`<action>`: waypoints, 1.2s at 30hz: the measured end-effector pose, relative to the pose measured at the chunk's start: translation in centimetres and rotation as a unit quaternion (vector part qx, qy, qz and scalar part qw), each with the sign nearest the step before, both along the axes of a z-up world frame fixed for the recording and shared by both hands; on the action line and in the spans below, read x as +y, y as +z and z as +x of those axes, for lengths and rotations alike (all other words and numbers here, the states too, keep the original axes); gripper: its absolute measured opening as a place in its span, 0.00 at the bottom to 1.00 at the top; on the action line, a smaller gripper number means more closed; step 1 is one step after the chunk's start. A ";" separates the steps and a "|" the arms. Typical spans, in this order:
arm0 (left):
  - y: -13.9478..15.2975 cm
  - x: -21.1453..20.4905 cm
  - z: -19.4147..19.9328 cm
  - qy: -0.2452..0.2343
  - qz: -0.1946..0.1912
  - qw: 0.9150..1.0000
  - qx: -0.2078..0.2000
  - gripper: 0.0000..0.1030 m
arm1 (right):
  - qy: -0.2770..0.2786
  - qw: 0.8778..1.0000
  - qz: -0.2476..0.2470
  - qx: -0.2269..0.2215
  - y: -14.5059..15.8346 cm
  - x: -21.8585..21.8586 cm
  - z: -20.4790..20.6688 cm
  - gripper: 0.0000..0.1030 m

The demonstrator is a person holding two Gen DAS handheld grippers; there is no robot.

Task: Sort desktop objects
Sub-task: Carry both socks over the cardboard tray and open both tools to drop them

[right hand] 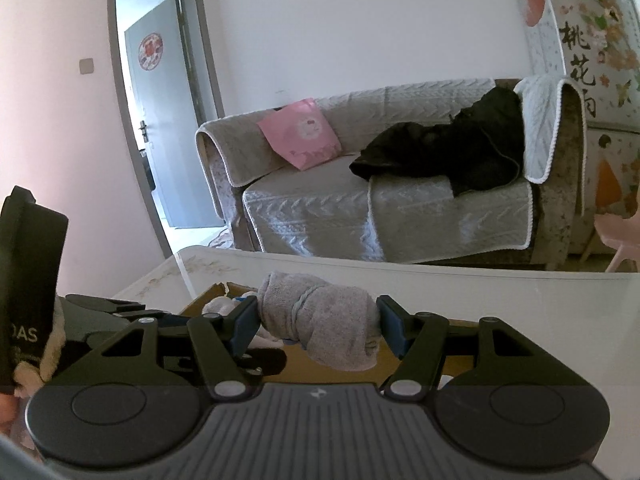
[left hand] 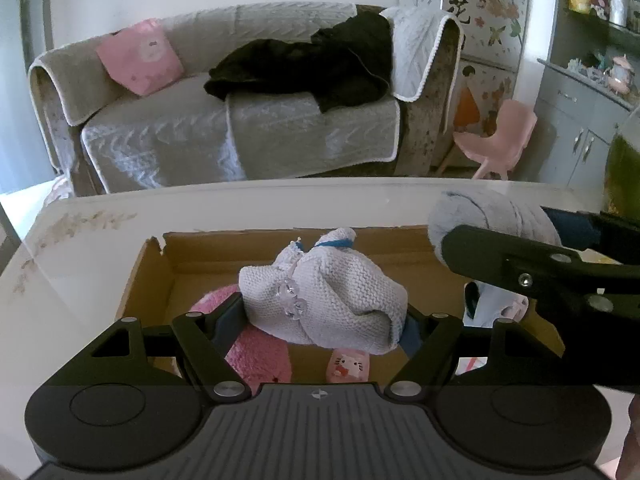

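The cardboard box (left hand: 152, 276) is crowded with soft things; the worktop (left hand: 80, 248) left of it and behind lies open for passing.

The left black two-finger gripper (left hand: 324, 320) points steeply downward, its blue-padded jaws pressed against both sides of a white knitted bundle (left hand: 320, 300) held between them; the right black two-finger gripper (right hand: 316, 322) points forward and slightly down, its blue pads clamped on the ends of a rolled grey fuzzy cloth (right hand: 320, 320); it reaches in from the right in the left wrist view.
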State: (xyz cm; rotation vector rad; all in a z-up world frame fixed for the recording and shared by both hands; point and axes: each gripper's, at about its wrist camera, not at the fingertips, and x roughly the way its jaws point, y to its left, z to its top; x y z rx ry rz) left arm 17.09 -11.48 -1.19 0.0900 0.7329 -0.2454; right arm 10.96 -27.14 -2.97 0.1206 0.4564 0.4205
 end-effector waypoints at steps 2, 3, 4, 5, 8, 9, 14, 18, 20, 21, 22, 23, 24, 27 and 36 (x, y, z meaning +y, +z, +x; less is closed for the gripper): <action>-0.1 -0.3 0.2 0.000 0.002 1.000 0.000 0.78 | -0.001 1.000 -0.002 0.000 -0.1 0.0 0.1 0.59; -0.2 -0.3 0.3 0.001 0.002 1.000 0.000 0.78 | -0.002 1.000 -0.001 0.000 -0.1 -0.1 0.1 0.59; -0.3 -0.4 0.4 0.002 0.004 1.000 0.000 0.78 | -0.004 1.000 0.000 0.000 -0.1 -0.2 0.2 0.59; -0.5 -0.5 0.5 0.002 0.005 1.000 -0.001 0.78 | -0.006 1.000 0.002 0.000 -0.1 -0.3 0.3 0.59; -0.7 -0.8 0.7 0.002 0.009 1.000 -0.004 0.78 | -0.012 1.000 0.005 0.002 -0.3 -0.4 0.6 0.59; -0.8 -1.0 0.8 0.002 0.012 1.000 -0.006 0.78 | -0.013 1.000 0.006 0.003 -0.3 -0.4 0.7 0.59; -0.5 -1.0 1.3 0.003 0.007 1.000 -0.004 0.78 | -0.032 0.999 0.011 0.002 -0.5 -1.1 1.4 0.59; -0.3 -0.8 1.8 0.011 0.000 1.000 -0.004 0.78 | -0.049 0.999 0.004 0.002 -0.9 -1.5 1.6 0.59; -0.6 -0.9 2.4 0.011 -0.004 1.000 0.002 0.78 | -0.055 0.998 -0.011 0.000 -1.2 -1.3 1.7 0.59; -0.7 -1.0 2.6 0.010 -0.009 1.000 0.006 0.78 | -0.059 0.998 -0.023 -0.004 -1.4 -1.1 1.8 0.59; -0.8 -1.0 3.0 0.011 -0.014 1.000 0.010 0.78 | -0.064 0.997 -0.039 -0.008 -1.6 -0.8 1.8 0.59; -0.9 -1.0 3.3 0.011 -0.018 1.000 0.012 0.78 | -0.066 0.996 -0.055 -0.008 -1.8 -0.6 1.9 0.59; -1.0 -1.1 3.5 0.013 -0.017 1.000 0.013 0.78 | -0.067 0.996 -0.066 -0.007 -2.2 -0.4 2.0 0.59; -1.5 -0.7 4.3 0.027 -0.022 0.999 0.022 0.78 | -0.063 0.994 -0.092 -0.005 -3.0 0.0 2.3 0.59; -2.4 -0.1 5.2 0.065 -0.001 0.997 0.045 0.79 | -0.025 0.984 -0.178 -0.020 -3.0 2.5 1.7 0.59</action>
